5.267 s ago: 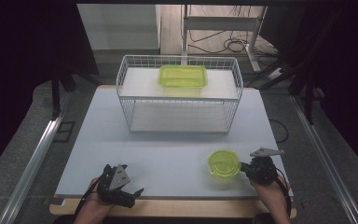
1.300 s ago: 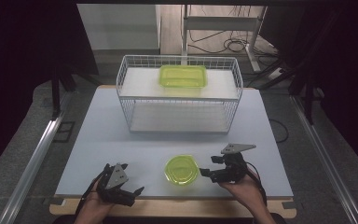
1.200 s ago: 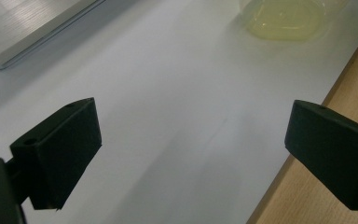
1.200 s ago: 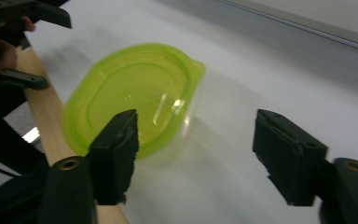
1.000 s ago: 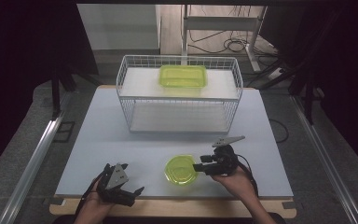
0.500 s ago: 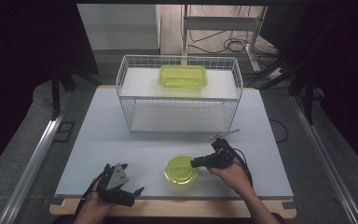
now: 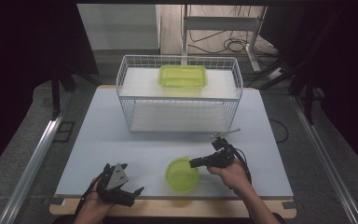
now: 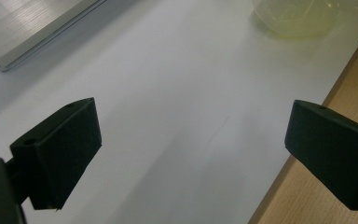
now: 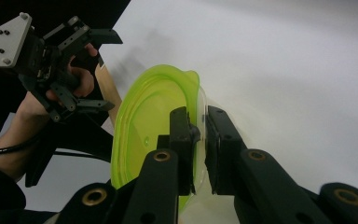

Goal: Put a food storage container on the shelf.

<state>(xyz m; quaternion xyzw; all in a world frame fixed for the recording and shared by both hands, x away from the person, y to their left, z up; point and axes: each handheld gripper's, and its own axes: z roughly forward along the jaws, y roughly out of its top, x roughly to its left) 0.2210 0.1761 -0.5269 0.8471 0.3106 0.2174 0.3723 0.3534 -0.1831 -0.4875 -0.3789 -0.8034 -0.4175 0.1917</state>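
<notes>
Our right tongs (image 9: 198, 140) have just been closing and clamp the bowl (image 7: 182, 174) rim: light, thin, slippery plastic. Left tongs (image 8: 191, 154) gape, empty.

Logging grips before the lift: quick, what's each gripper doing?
Left gripper: open, holding nothing.
Right gripper: jaws just closed on the green bowl rim.

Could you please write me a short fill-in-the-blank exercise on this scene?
1. The right gripper is shut on the rim of the round green ____.
2. The rectangular green tub sits inside the white wire ____.
3. The left gripper has its jaws ____, with nothing between them.

Missing words: bowl; basket; open
</notes>
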